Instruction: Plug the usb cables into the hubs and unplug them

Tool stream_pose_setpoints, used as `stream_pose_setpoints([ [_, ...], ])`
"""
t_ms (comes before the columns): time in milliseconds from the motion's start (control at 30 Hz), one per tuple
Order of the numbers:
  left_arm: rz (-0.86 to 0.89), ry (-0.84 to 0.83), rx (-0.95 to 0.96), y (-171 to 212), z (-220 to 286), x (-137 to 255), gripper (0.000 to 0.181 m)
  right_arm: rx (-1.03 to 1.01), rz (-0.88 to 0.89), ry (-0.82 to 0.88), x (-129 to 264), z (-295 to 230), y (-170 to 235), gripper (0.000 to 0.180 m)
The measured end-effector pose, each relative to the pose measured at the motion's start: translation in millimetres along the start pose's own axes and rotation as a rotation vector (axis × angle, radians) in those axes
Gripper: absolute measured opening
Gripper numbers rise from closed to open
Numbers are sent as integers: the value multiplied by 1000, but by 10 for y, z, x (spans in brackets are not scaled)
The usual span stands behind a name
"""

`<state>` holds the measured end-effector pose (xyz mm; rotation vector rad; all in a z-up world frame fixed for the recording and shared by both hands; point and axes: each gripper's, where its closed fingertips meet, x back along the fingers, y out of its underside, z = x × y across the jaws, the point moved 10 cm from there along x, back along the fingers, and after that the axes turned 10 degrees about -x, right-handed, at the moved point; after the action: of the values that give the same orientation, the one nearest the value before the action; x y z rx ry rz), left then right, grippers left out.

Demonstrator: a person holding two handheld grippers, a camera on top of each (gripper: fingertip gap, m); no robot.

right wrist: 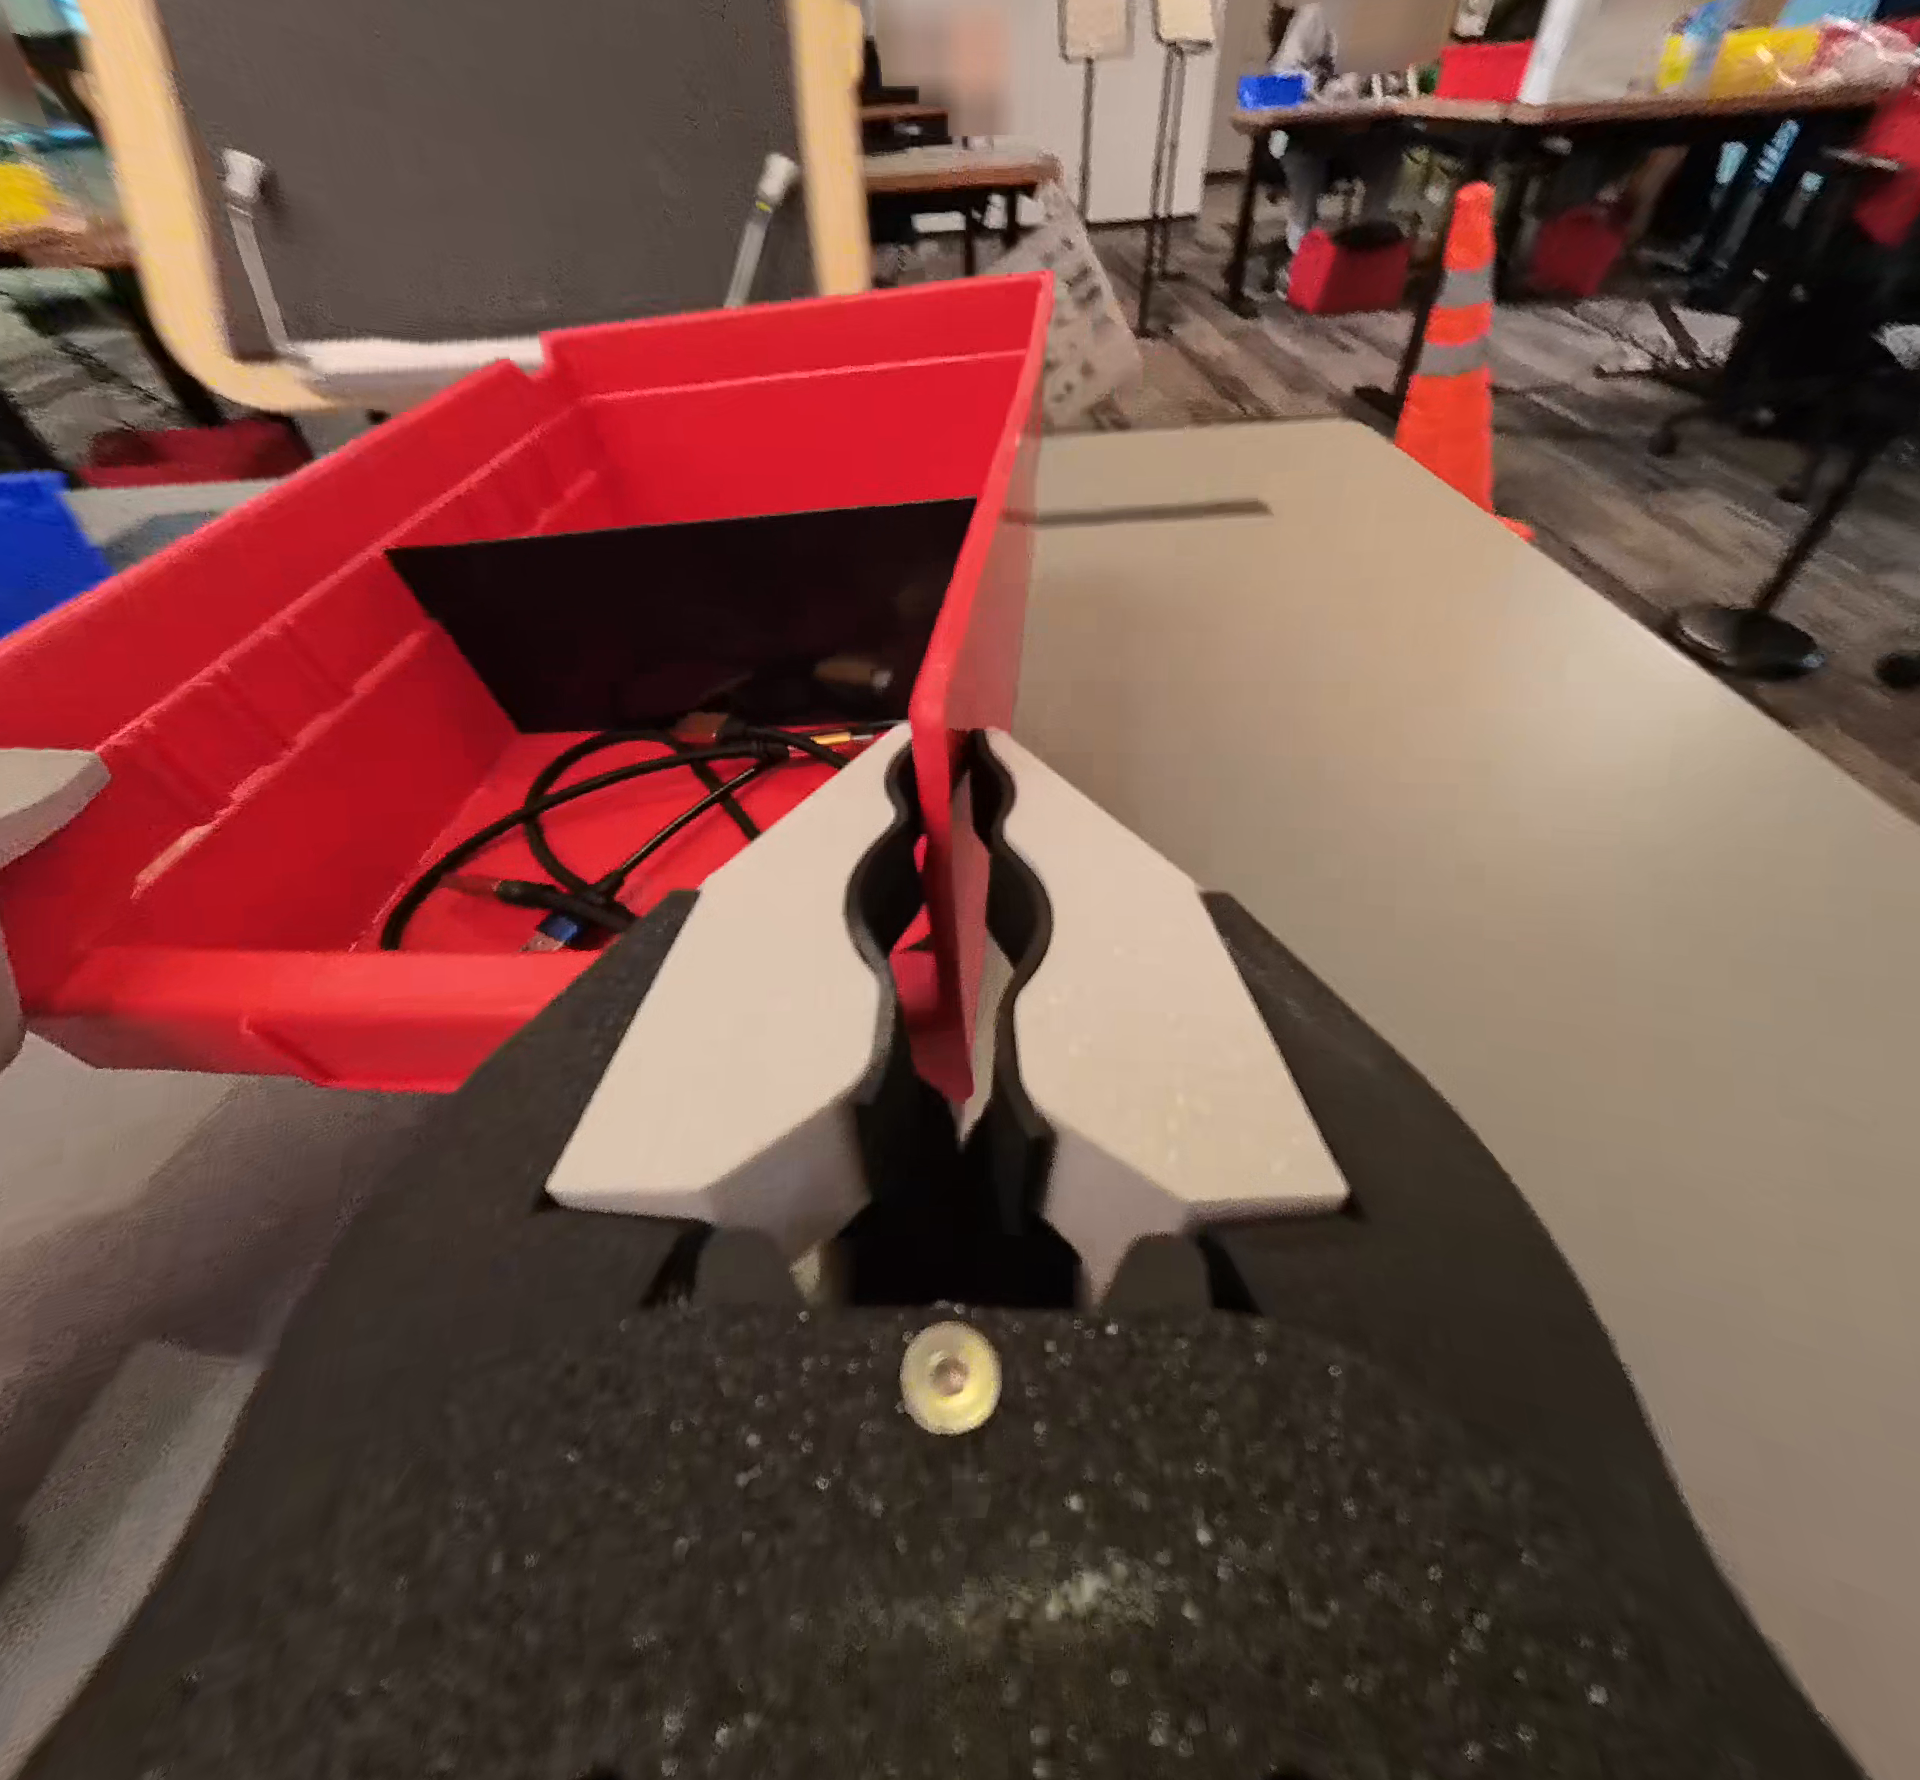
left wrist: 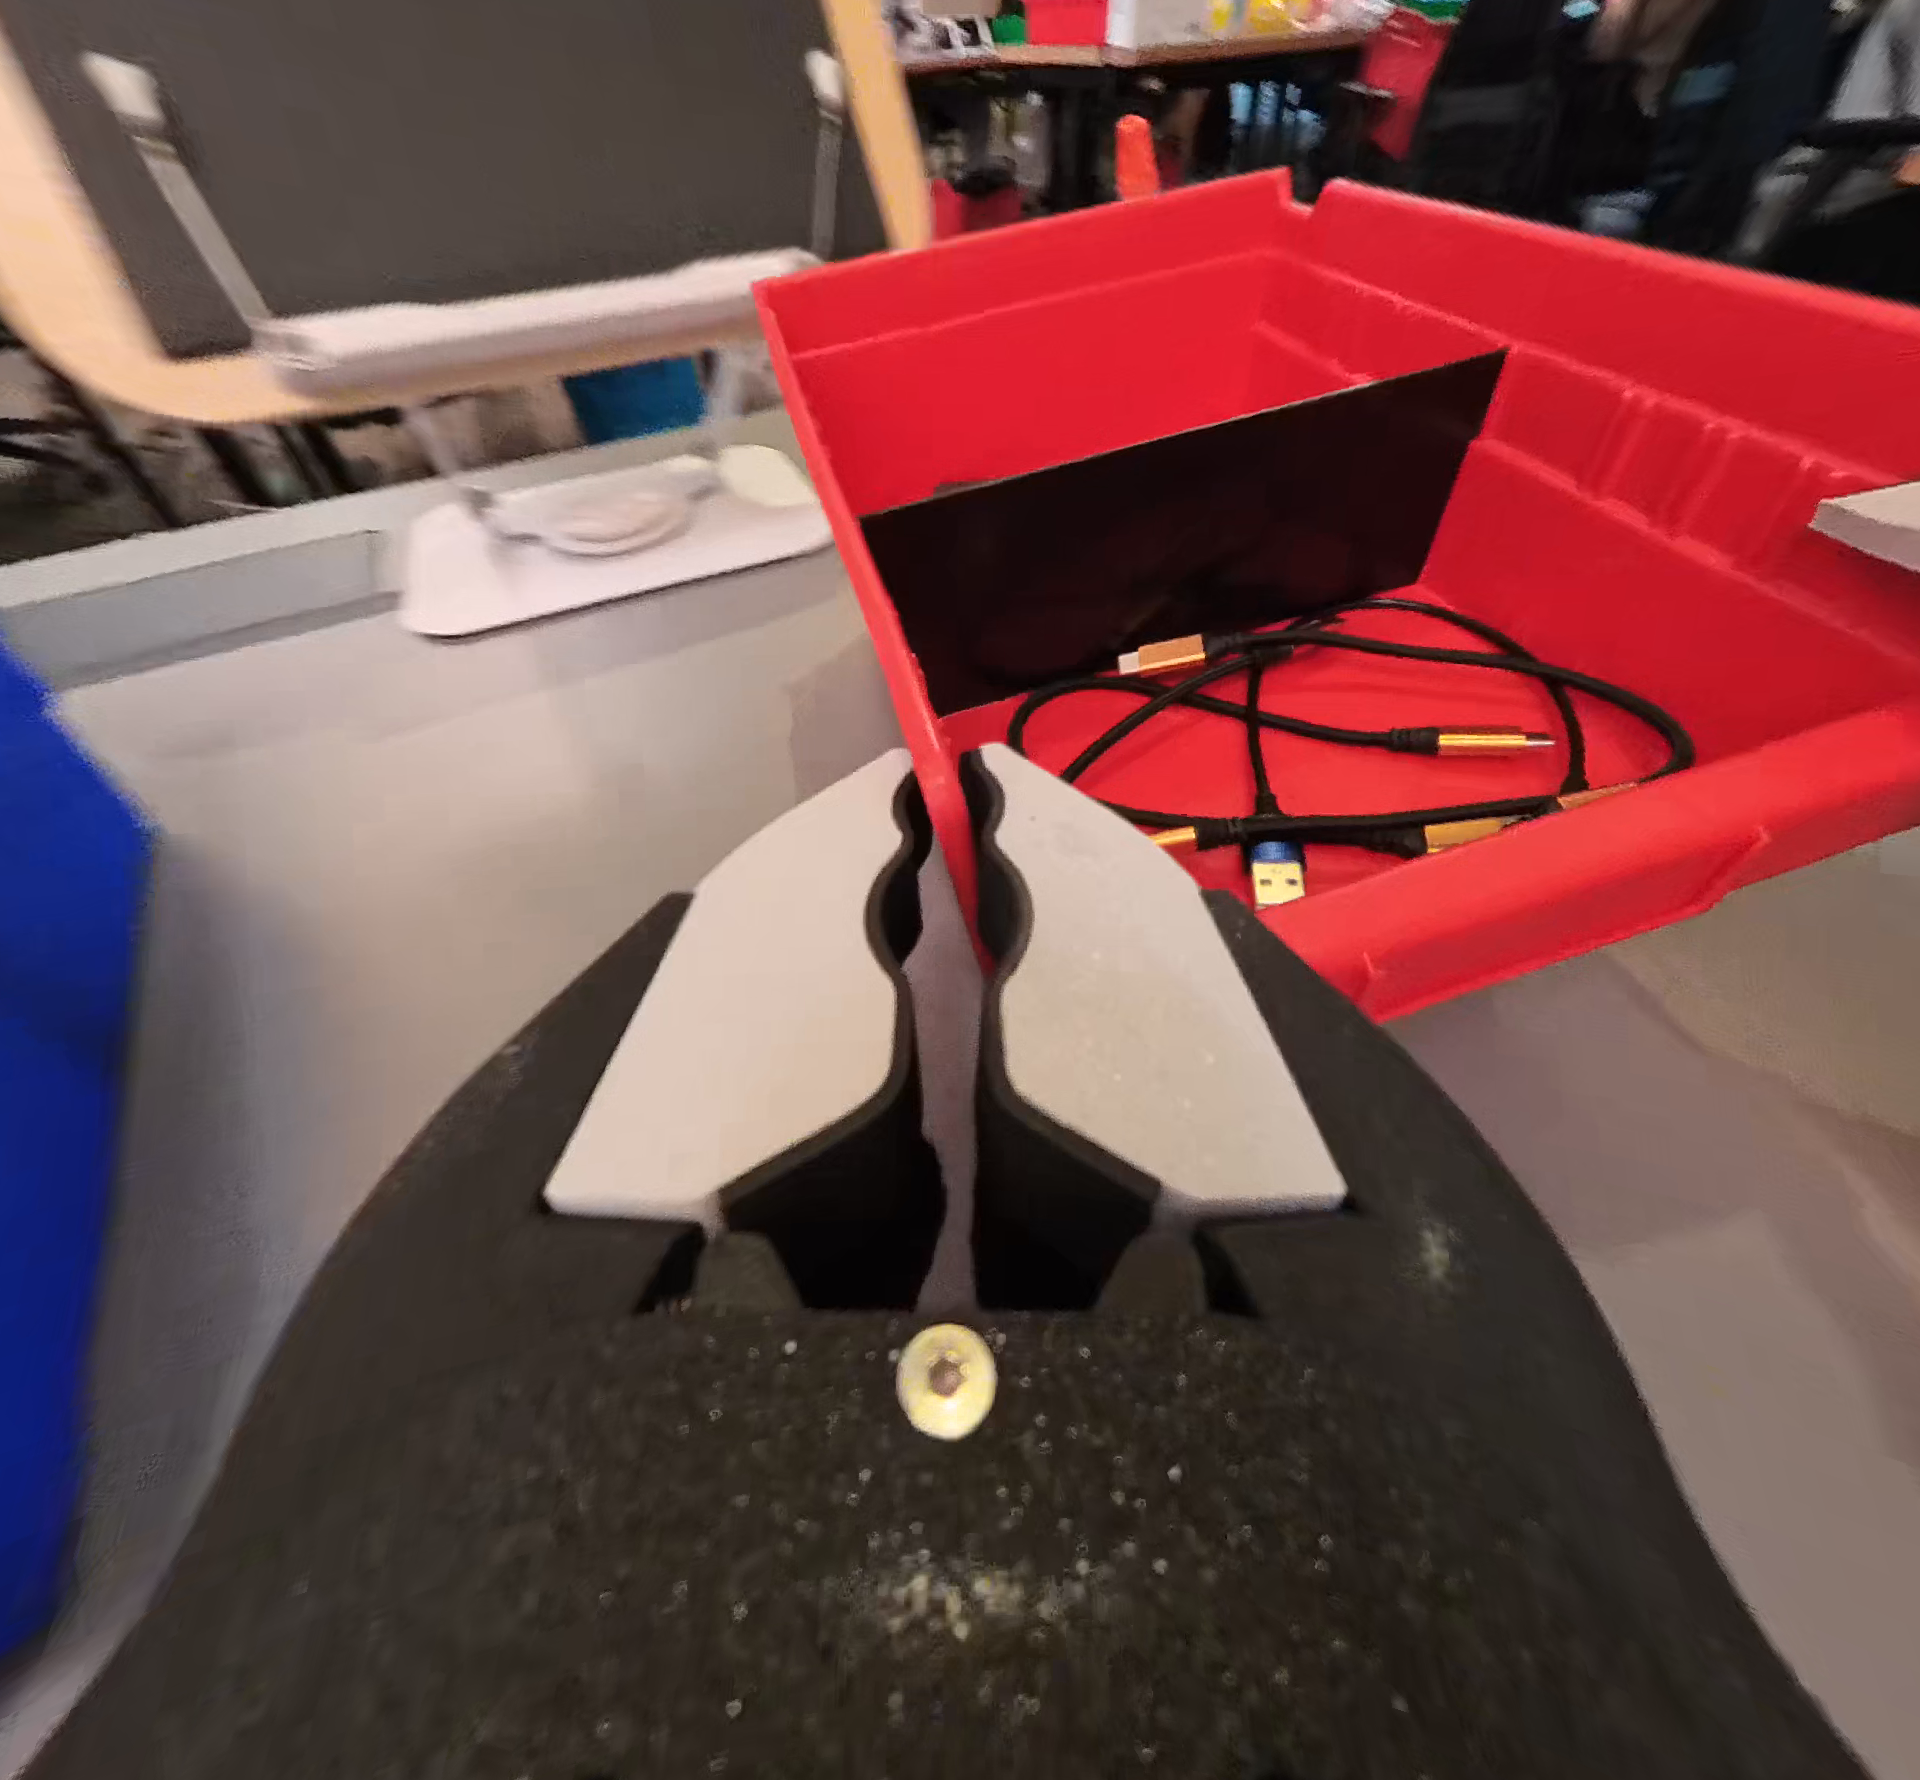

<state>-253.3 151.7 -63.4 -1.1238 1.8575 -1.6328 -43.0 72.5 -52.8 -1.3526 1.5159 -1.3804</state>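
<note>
**Camera placement around the red bin**

Left wrist view: close at the red bin [left wrist: 1351,941] left front corner, facing across it. Right wrist view: close at its right wall [right wrist: 961,899], facing along it. Both share the bin interior, cables [left wrist: 1351,691] and black divider [right wrist: 675,608].

Right hand-held gripper [right wrist: 943,774] clamped on red bin [right wrist: 312,691] wall.

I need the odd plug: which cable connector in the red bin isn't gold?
The blue-shelled USB plug at the red plastic bin's near wall; the other connectors have gold housings.
</note>
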Motion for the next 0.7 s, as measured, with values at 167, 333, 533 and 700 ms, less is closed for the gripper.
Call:
stream_pose_setpoints([
  [167, -22, -158, 4, 170, -577, 277, 5, 74, -22, -112, -299, -664, 129, 5],
  [333, -126, -203, 10, 480, -790, 379, 5, 127, -152, -167, -467, -878, 488, 5],
  [533, -160, -195, -75, 555, -809, 379, 6, 84, -228, -276, -498, -816, 562, 13],
  [700, -106, -96, 35, 485, -812, 460, 18, 143, -284, -426, -380, -613, 562, 18],
])
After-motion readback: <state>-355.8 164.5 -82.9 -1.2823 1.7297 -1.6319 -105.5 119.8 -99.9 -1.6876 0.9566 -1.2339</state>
